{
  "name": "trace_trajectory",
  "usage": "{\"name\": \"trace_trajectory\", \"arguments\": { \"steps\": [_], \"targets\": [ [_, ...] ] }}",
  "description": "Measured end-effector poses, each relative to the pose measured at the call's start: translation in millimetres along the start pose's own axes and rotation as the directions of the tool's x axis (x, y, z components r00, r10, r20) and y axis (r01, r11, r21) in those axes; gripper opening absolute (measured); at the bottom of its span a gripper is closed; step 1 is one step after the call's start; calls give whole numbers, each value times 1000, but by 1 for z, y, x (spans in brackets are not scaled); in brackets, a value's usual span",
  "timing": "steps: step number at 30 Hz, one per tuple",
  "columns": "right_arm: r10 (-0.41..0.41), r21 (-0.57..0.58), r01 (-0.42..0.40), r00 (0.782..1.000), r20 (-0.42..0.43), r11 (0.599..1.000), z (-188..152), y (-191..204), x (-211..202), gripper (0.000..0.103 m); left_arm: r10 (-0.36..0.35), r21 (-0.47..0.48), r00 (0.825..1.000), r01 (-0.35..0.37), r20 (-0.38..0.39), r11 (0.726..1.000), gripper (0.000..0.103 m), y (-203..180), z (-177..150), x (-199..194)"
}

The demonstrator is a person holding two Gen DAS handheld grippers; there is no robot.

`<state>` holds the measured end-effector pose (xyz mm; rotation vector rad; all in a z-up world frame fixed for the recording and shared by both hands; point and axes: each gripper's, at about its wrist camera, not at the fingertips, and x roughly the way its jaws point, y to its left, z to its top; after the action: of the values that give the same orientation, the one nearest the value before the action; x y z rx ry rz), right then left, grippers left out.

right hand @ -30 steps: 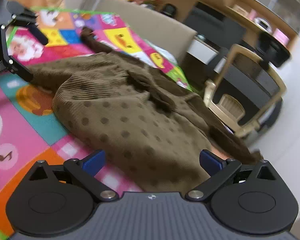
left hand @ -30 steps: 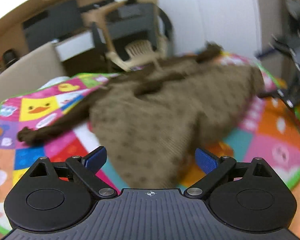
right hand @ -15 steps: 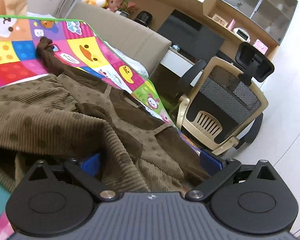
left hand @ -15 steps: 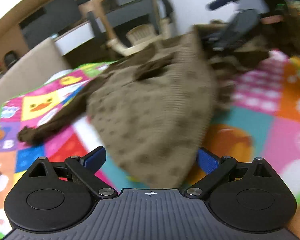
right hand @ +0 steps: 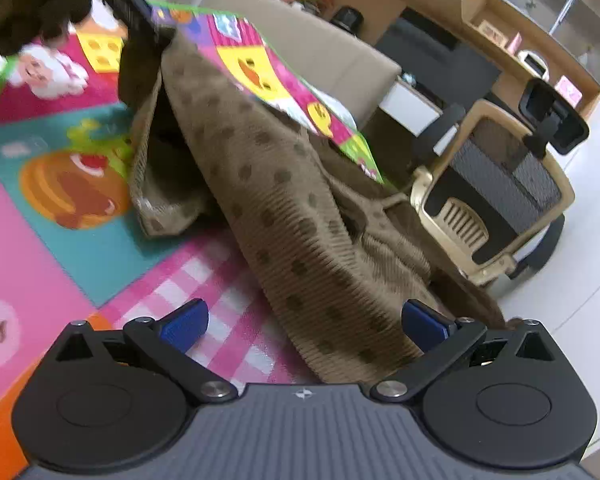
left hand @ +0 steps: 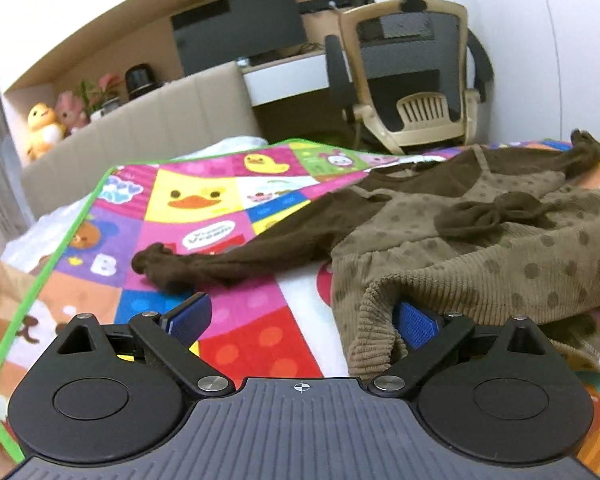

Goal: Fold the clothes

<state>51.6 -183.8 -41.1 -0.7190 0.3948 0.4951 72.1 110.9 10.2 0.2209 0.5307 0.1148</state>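
A brown corduroy dotted dress [left hand: 480, 256] lies on the colourful play mat [left hand: 260, 320], its dark sleeve [left hand: 204, 268] stretched left and a bow [left hand: 488, 212] on the chest. My left gripper [left hand: 302, 318] is open; the skirt's ribbed hem [left hand: 376, 320] drapes over its right finger, and mat shows between the fingers. In the right wrist view the dress [right hand: 284, 208] runs as a raised ridge from the left gripper [right hand: 140, 12] at top left down between the fingers of my open right gripper [right hand: 304, 322]. Fabric passes close to its right pad [right hand: 424, 324].
A beige and black office chair [left hand: 412, 80] stands just beyond the mat's far edge, also the chair [right hand: 500, 200] to the right. A beige padded panel [left hand: 140, 136] and a desk with a monitor [left hand: 236, 28] sit behind. The green mat border [left hand: 32, 292] runs along the left.
The left gripper has swung left and lower, with the skirt hem now hanging on its right finger. The right gripper has pulled back, and the dress is drawn into a ridge between the two.
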Motion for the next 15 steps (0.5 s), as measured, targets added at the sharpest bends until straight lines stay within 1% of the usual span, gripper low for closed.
{"name": "trace_trajectory", "arguments": {
  "steps": [1, 3, 4, 6, 8, 11, 13, 15],
  "targets": [
    [-20, -6, 20, 1000, -1, 1000, 2, -1, 4, 103, -1, -16, 1000, 1, 4, 1000, 99, 1, 1, -1],
    [-135, -13, 136, 991, 19, 991, 8, -10, 9, 103, -3, -43, 1000, 4, 28, 999, 99, 4, 5, -6],
    [-193, 13, 192, 981, 33, 981, 12, -20, 9, 103, 3, -48, 999, -1, 47, 999, 99, 5, 9, -11],
    [-298, 126, 289, 953, 57, 949, 18, -46, 2, 103, 18, -52, 997, -13, 81, 999, 99, 8, 14, -19],
    [-306, 148, 298, 951, 37, 943, 13, -55, -3, 103, 23, -42, 995, -19, 94, 999, 100, 9, 16, -24],
    [-304, 166, 299, 953, 3, 940, 3, -65, -9, 103, 15, -16, 998, -15, 56, 1000, 100, 3, 2, -18],
    [-257, 122, 261, 965, -47, 958, -10, -55, -3, 103, 11, 1, 999, -11, 30, 1000, 100, -2, -7, -14],
    [-248, 65, 255, 964, -95, 965, -27, -43, 4, 103, 7, 16, 1000, -7, 3, 1000, 100, -6, -16, -10]
  ]
}}
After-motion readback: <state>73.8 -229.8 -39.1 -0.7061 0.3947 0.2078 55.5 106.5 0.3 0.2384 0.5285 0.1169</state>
